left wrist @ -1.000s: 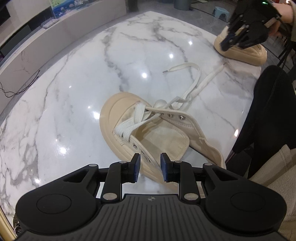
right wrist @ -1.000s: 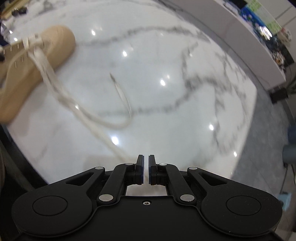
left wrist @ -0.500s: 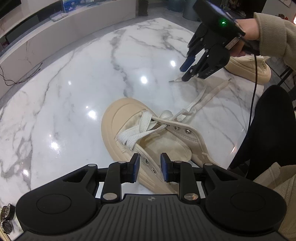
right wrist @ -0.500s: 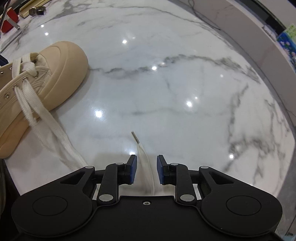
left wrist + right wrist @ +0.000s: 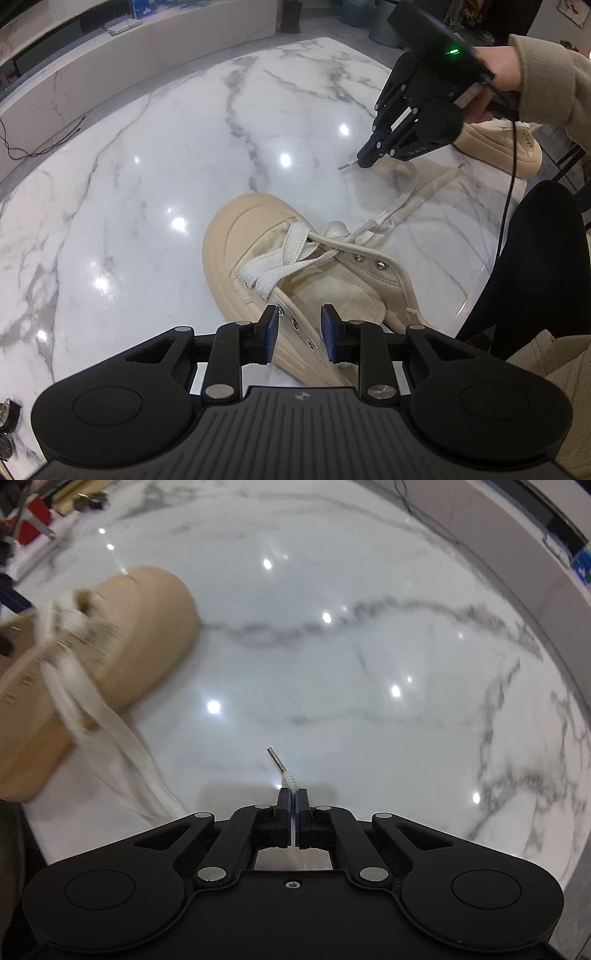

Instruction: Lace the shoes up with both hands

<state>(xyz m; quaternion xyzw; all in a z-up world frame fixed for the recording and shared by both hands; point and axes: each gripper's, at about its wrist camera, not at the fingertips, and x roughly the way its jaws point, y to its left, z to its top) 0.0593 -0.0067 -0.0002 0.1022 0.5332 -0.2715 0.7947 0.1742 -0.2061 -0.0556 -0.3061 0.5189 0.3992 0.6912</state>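
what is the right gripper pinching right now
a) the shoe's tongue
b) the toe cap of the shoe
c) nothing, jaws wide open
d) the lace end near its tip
d, the right gripper has its jaws shut on the white lace end, with the tip poking out just past the pads, well clear of the beige shoe to the side.

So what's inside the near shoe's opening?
Inside the near shoe only bare beige lining shows, no foot or insert. The white lace crosses just the toe-end eyelets. The left gripper covers the heel end, so that part is hidden.
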